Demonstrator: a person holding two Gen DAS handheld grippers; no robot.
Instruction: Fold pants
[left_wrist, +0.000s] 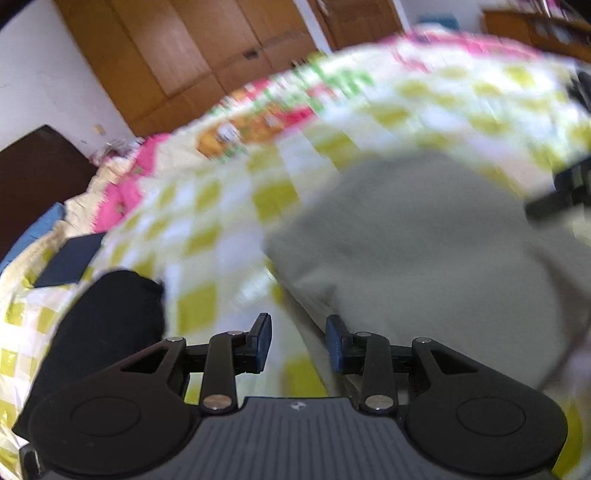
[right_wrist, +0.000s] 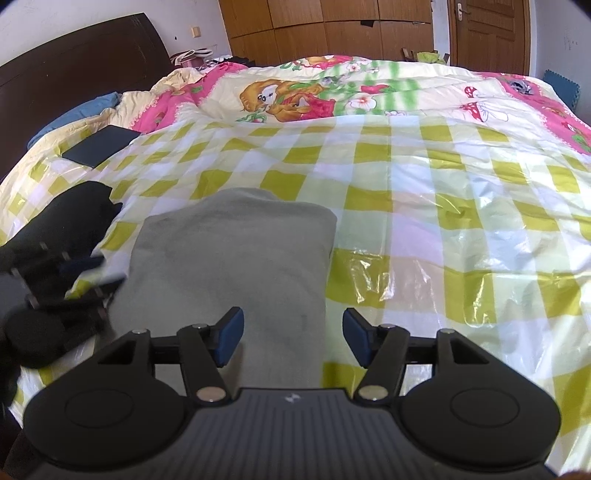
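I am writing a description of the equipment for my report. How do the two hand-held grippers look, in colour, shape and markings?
Both look alike. The left gripper and the right gripper have a black body with two round discs, a ribbed dark grey centre plate bearing a small white logo, black linkage bars with silver pivot pins, and jaws tipped with blue pads. No cables or sleeves are visible.

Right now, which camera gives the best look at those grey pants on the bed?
The right wrist view: the grey pants lie sharp and almost whole, a folded rectangle on the checked plastic sheet. The left wrist view shows them from closer but motion-blurred, with the edges smeared.
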